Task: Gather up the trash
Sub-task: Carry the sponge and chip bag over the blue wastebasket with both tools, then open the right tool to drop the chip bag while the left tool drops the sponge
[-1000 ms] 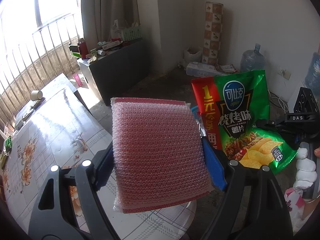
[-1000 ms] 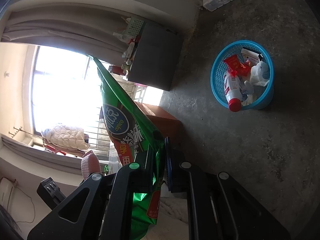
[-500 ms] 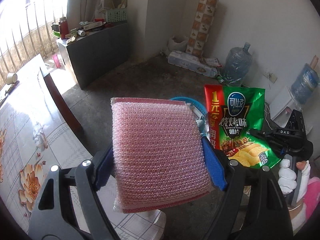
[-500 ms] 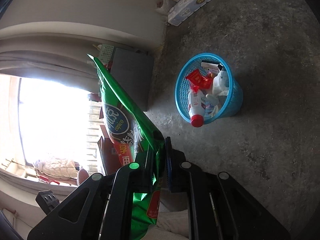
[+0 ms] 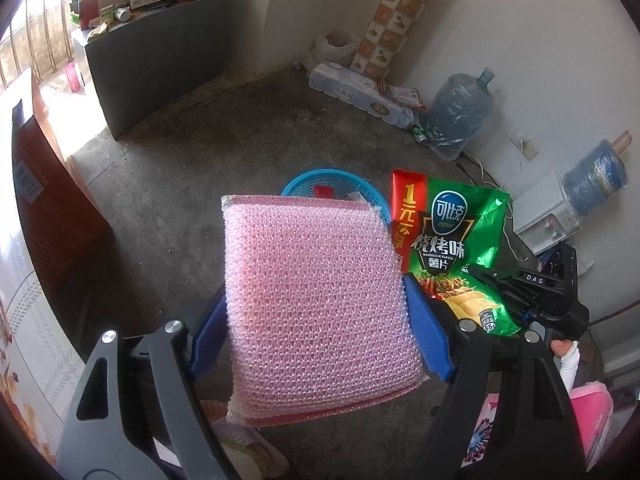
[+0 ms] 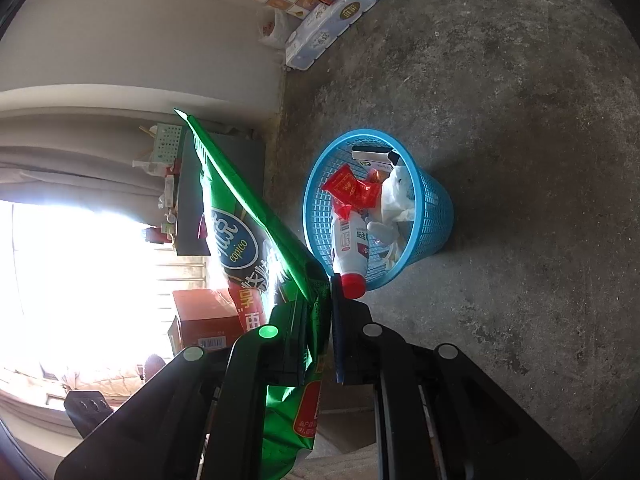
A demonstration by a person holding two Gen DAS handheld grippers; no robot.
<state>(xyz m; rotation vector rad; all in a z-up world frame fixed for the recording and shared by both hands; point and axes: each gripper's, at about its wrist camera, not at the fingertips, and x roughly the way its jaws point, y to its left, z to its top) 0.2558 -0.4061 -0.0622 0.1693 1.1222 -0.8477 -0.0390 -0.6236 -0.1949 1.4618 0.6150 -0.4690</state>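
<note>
Both loads are in the carry-to-bin step. The left tool (image 5: 316, 312) stands spread wide, its blue pads clamping a pink scouring sponge (image 5: 316, 300) by the side edges; the right tool (image 6: 320, 328) is pressed nearly together, pinching a green chip bag (image 6: 256, 240) by its lower end. The blue basket (image 6: 434, 208) sits on the floor just beyond both, already holding a bottle and wrappers. Next, each load likely needs bringing over the rim, then letting go.
</note>
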